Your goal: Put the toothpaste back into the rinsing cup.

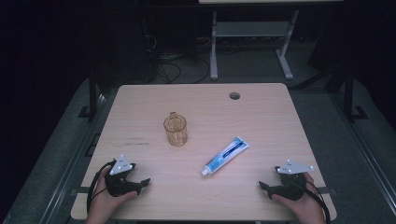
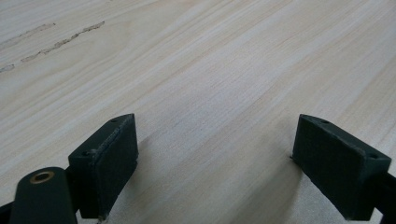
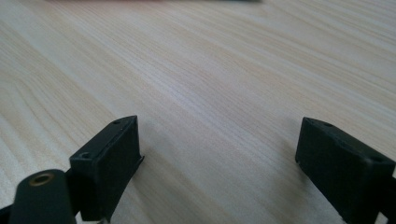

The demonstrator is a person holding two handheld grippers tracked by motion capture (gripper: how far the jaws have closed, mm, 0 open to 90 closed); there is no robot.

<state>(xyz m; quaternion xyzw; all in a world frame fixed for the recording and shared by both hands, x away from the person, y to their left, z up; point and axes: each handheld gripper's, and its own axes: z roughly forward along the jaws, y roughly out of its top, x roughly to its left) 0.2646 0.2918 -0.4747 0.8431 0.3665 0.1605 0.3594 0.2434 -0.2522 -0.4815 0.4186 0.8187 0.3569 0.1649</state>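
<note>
A clear amber cup (image 1: 175,129) with a small handle stands upright near the middle of the light wooden table (image 1: 261,112). A blue and white toothpaste tube (image 1: 225,156) lies flat to its right, white cap toward the front. My left gripper (image 1: 140,184) rests at the front left corner, held by a hand. Its jaws stand wide apart over bare wood (image 2: 215,158). My right gripper (image 1: 264,187) rests at the front right corner, also held by a hand, open with nothing between its jaws (image 3: 217,161). Both grippers are well short of the cup and the tube.
A round cable hole (image 1: 234,96) sits near the table's far edge. Faint scuff marks (image 1: 135,142) lie left of the cup. Beyond the table, a white desk frame (image 1: 252,42) and cables stand on the dark floor.
</note>
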